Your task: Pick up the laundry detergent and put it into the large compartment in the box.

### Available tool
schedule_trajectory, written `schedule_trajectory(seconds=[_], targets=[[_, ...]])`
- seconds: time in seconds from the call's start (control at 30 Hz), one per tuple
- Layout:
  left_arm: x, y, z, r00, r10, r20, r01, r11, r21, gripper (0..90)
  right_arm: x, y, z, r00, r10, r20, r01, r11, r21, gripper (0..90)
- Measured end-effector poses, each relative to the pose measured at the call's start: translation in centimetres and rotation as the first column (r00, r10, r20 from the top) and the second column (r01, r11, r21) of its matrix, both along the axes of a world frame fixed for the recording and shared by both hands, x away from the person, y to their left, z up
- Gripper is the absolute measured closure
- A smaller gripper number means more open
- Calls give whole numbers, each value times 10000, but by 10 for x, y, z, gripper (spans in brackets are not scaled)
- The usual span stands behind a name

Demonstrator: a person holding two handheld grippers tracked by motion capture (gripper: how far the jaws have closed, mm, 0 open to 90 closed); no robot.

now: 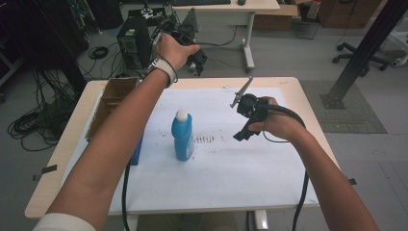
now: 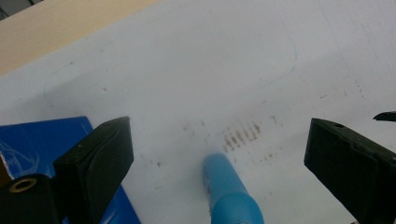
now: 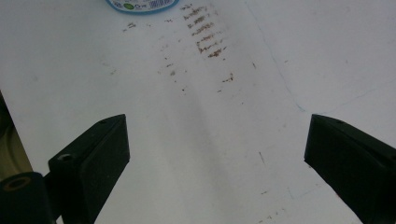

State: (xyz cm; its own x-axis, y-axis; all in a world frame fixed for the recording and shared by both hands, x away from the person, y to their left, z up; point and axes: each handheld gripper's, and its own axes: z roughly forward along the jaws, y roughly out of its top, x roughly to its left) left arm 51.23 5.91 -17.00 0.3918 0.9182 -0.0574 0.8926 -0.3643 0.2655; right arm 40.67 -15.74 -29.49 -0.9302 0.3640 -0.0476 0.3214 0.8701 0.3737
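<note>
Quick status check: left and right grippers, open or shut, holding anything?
Left gripper: open, holding nothing, blue bottle below between the jaws.
Right gripper: open, holding nothing.

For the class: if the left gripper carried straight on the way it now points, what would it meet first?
Probably the blue bottle: it sits between the open fingers of the left gripper, with the white sheet beyond. Depth is unclear.

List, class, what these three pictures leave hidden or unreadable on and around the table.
- Blue bottle: label print too small in the high view; body cut off by the top edge in the right gripper view.
- Cardboard box: contents hidden by its walls and the left forearm.
- Blue flat thing: cut off, unidentifiable.
</note>
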Motion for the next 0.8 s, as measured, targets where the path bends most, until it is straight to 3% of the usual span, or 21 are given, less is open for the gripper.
schedule_trajectory(seconds=[0.77,0.8], targets=[[-17,1,12,9992,155,370,-156,9999,22,75,-3,3,2,9999,156,16,-156,9998,-78,74],[-17,1,13,9992,143,386,-138,9998,-120,70,-3,3,2,9998,179,45,-179,9998,-63,74]])
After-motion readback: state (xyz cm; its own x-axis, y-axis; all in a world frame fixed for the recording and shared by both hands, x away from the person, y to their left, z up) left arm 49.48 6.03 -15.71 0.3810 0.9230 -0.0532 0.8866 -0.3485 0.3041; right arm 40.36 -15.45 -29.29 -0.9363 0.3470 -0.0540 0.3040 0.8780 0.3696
